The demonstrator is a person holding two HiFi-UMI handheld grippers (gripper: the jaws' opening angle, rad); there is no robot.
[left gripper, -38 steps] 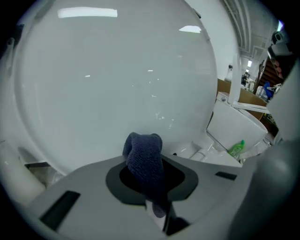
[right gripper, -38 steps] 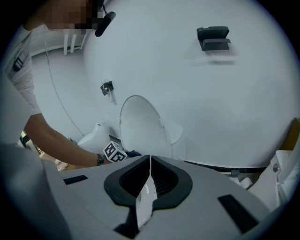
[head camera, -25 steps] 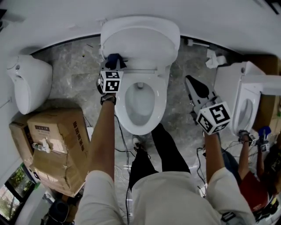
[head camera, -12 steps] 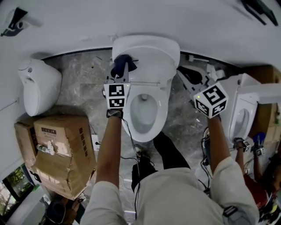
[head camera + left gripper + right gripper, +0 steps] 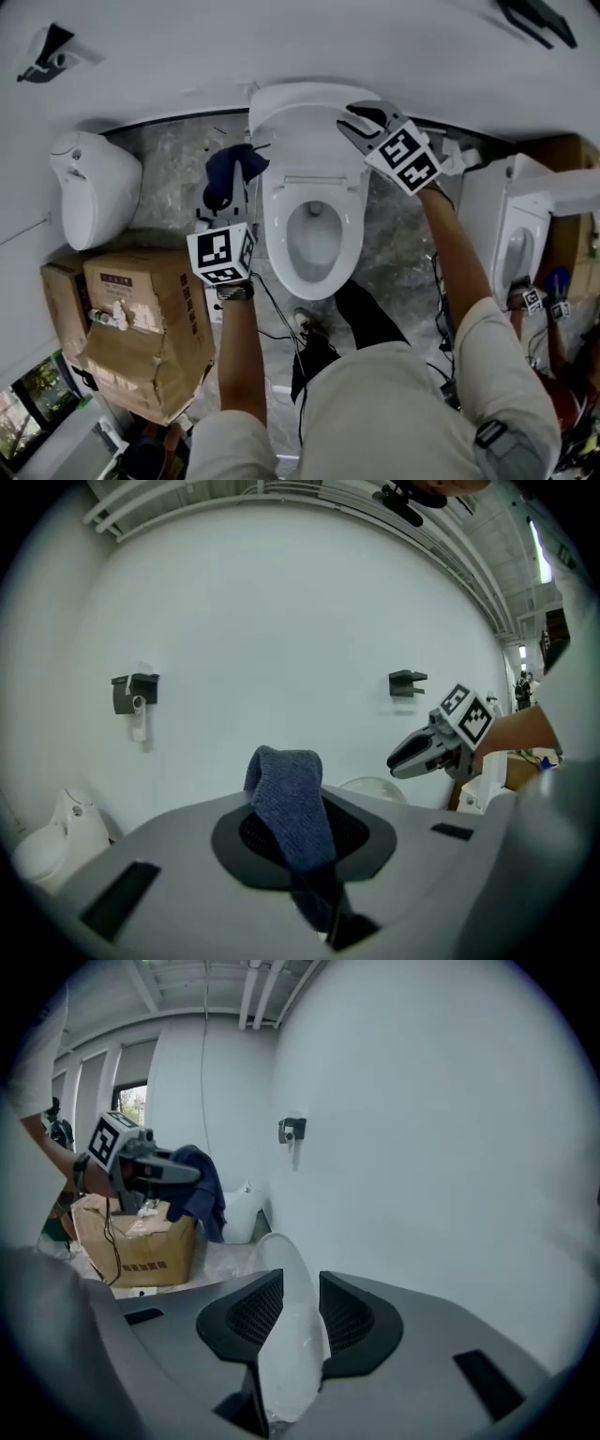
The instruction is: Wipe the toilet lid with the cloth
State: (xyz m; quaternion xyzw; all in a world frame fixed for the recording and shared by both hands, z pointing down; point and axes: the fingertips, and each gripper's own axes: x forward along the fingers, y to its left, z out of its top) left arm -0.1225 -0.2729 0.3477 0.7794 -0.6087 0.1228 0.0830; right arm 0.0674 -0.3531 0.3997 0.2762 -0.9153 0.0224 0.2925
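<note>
Though aloft, cloth [image 5: 286, 803] between left fingers [image 5: 246, 834].

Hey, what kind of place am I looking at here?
Likely a showroom or test space for bathroom fittings, not a home bathroom: a toilet, a second toilet close beside it with no partition, and a taped cardboard box on the stone floor.

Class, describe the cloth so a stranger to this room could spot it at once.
Find the white toilet mid-floor, its lid raised. Just left of that lid, a cloth hangs from the left claw. Unlike the white toilet and the brown box nearby, it is soft and dark blue.
</note>
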